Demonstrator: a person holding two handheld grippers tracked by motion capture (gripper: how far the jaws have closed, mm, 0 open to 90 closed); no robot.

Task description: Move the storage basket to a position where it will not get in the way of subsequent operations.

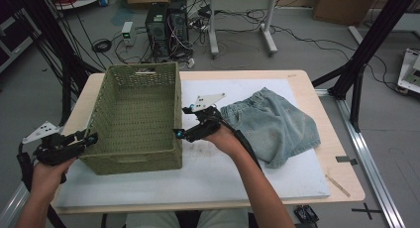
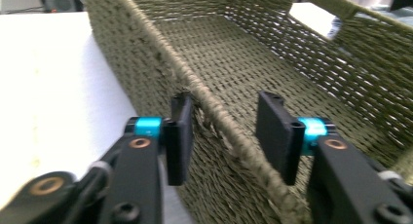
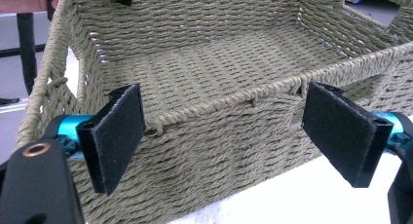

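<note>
Basket [image 1: 136,116], woven and olive green, sits on the white board [image 1: 208,176] covering the table [image 1: 346,181], and all else is placed from it. Denim shorts [image 1: 275,124] lie crumpled on the board, off the basket's right side. At that right wall the right gripper [image 1: 181,121] hovers near the rim, jaws spread wide with nothing between them. At the basket's near left corner the left gripper [image 2: 221,136] straddles the rim, one pad against the outer wall, the other standing clear inside.
</note>
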